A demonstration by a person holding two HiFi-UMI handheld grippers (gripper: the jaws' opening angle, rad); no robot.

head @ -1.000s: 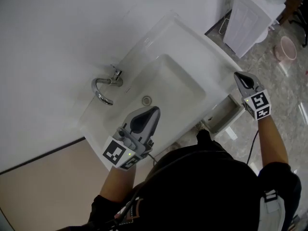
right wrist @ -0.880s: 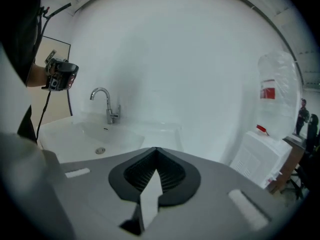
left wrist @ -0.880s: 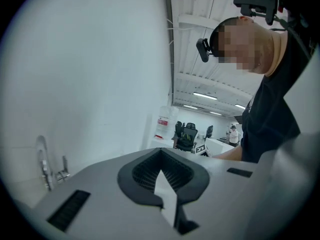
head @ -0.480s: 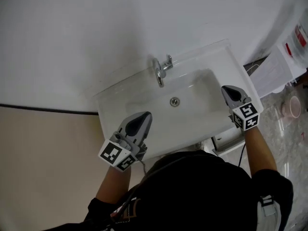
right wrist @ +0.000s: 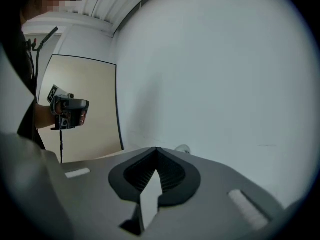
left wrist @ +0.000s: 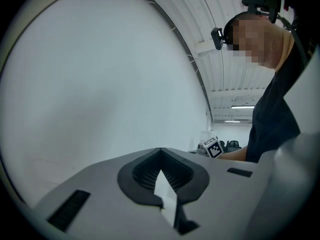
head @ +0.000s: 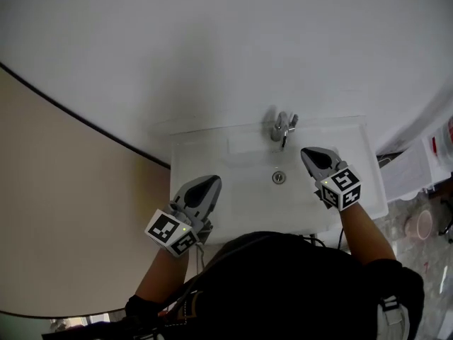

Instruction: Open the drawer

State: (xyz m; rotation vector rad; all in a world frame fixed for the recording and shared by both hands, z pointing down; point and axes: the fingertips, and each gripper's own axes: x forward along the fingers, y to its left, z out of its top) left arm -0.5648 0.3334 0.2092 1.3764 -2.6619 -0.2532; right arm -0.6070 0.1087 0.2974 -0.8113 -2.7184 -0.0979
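From above, the head view shows a white sink (head: 212, 158) set against a white wall (head: 212, 48), with a metal tap (head: 282, 127) at its back edge and a round drain (head: 279, 178) in the basin. The left hand-held gripper (head: 211, 183) hangs over the near left part of the sink. The right hand-held gripper (head: 306, 151) is over the right part, just beside the tap and the drain. Each points toward the wall. The person's dark shirt (head: 283, 282) fills the lower middle of that view and covers the front of the sink. The drawer shows in no view.

Only the gripper views settle the jaws. In the left gripper view the two jaws are pressed together at the tips, nothing between them, with the bare wall ahead. The right gripper view shows the same: tips meeting, nothing pinched.

The left gripper view also takes in the right hand-held gripper's marker cube (left wrist: 213, 147) off to the right, along with a ribbed ceiling (left wrist: 235, 79) and its strip light (left wrist: 242, 106), which the head view misses. The right gripper view catches the left hand-held gripper from the side, gripped in a hand (right wrist: 56, 115), before a beige panel (right wrist: 92, 109) edged by a dark line. The top of the tap peeks just over its own jaws.
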